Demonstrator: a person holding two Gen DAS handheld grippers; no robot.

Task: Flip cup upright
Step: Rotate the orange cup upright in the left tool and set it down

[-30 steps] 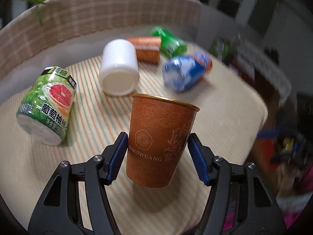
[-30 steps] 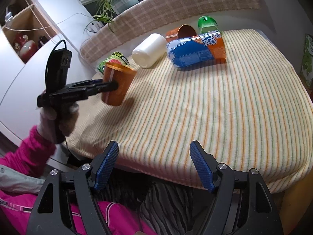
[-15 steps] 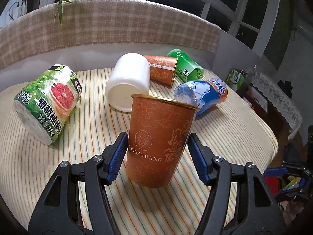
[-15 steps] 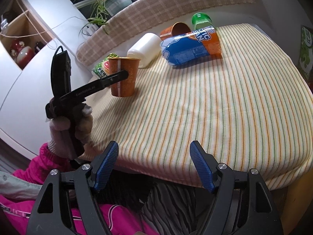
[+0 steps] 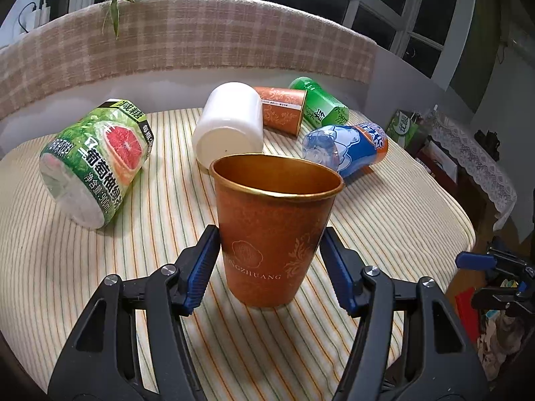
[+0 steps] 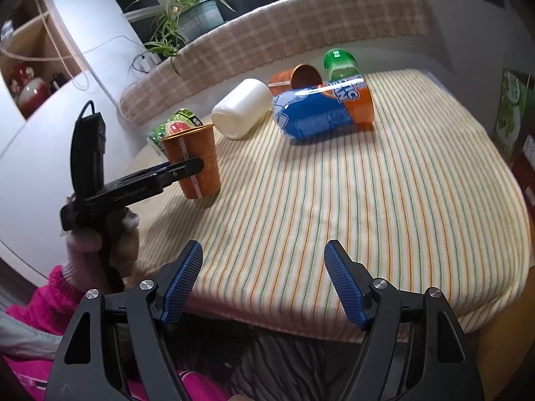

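The left gripper was seen closed on the orange cup, one blue pad against each side of its lower half. The cup stood mouth up, a little tilted, its base on or just above the striped tablecloth near the table's left front edge; contact could not be confirmed. From the right wrist view the same cup was noted at the left end of the cloth, with the left gripper clamped across it from the left.

The right gripper was held wide, nothing between its pads, off the near edge of the table.

Beyond the cup, a green grapefruit-label can lay on its side to the left. Further back, a white cup, a second orange cup, a green bottle and a blue-and-orange bottle were recorded, all lying on their sides.
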